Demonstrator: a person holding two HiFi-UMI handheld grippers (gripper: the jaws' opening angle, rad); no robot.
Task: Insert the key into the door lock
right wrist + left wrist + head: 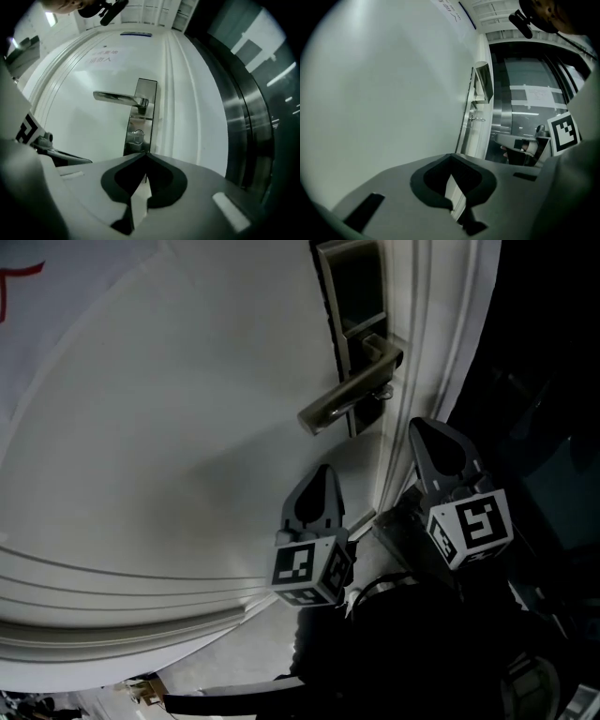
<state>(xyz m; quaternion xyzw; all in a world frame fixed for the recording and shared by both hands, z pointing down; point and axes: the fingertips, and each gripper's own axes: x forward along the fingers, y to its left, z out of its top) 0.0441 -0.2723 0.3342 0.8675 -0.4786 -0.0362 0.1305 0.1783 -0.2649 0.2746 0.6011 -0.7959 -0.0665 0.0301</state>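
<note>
Both grippers hung just below the brushed-metal lever handle (352,385) at the upper right of the flat white door (187,427). The left gripper (451,157) and the right gripper (146,154) each had jaws closed together on nothing. A small metal piece, possibly the key (137,136), sat in the tall steel lock plate (146,89) under the handle.

The silver metal lever handle (349,390) is mounted on the dark rectangular lock plate (361,287), right by the white door's (187,409) edge, with the round metal keyhole (137,136) set just under it. Both are kept below the handle: the left gripper (322,470) before the door panel, the right gripper (424,425) beside the door's edge.
</note>
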